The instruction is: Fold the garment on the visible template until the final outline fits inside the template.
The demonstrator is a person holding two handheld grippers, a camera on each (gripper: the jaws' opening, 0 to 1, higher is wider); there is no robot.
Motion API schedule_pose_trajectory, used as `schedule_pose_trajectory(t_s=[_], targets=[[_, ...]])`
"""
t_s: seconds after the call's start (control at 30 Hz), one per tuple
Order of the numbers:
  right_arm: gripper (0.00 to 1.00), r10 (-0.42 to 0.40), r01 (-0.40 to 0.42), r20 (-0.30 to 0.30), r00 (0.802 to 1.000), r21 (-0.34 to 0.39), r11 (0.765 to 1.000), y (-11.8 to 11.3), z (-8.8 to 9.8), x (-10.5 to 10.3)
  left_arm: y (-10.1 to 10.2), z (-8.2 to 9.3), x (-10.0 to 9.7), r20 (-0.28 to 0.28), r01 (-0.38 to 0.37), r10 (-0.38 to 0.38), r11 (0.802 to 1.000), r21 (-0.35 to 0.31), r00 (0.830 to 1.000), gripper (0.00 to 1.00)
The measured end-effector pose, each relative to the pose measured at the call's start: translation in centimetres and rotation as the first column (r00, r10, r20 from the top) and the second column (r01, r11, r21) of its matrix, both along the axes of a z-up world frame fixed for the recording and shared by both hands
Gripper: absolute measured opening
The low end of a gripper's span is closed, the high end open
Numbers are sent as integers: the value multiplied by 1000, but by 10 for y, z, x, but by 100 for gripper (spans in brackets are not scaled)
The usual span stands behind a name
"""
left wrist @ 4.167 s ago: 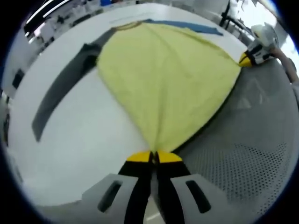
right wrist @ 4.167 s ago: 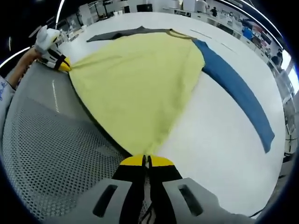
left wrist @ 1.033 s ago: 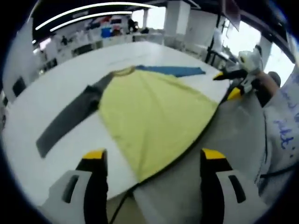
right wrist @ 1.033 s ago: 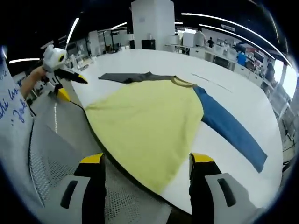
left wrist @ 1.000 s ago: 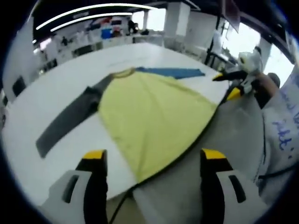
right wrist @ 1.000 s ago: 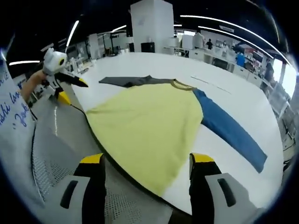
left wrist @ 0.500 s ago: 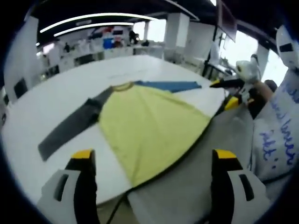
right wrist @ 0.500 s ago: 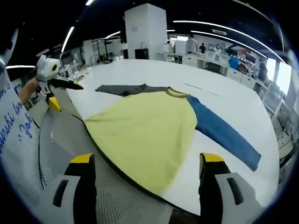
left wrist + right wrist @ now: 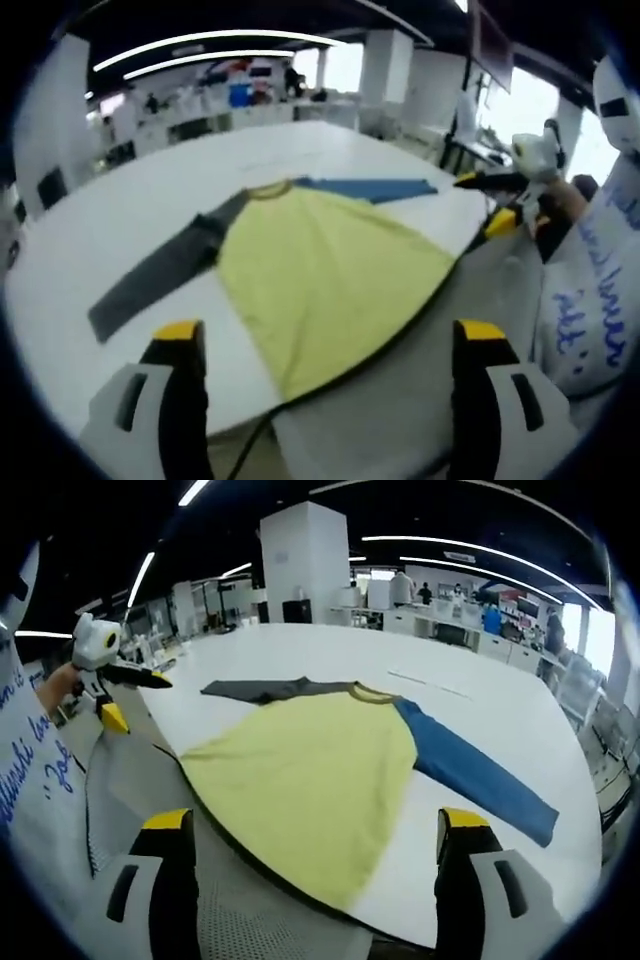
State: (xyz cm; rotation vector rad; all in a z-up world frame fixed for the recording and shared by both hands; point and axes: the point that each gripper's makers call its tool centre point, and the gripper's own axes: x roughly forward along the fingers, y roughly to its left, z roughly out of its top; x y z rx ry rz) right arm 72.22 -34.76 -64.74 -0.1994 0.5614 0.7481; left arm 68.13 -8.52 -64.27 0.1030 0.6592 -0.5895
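While my left gripper [image 9: 325, 345] and my right gripper [image 9: 320, 835] both hang above the near edge of the desk [image 9: 120, 210] with their fingers spread wide and gripping nothing, the garment [image 9: 325, 275] lies flat on the white desk ahead of them. Its yellow body fans toward the desk's near edge, where it overlaps the grey perforated mat [image 9: 255, 915]; from the collar, the grey sleeve [image 9: 160, 275] stretches to one side and the blue sleeve [image 9: 475, 775] to the other.
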Motion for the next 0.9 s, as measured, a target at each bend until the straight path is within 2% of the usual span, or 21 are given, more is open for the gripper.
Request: schedule_pose_trajectory(t_s=[0.2,0.37,0.6,0.9], targets=[[100,-35,34,14,999,40,999,-3,9,1,-8,10,-2,14,18,-18,1000,-10,1000,100],[100,-23,21,35,999,62,998,0,13,3,-5,10,3,28,14,-15,1000,24,999,100],[100,1,-4,39,999,69,998,5,12,2,-7,9,2,21,16,-16,1000,18,1000,100],[100,-21,16,69,997,74,997,0,17,13,-5,11,2,25,5,-6,1000,13,1000,100]])
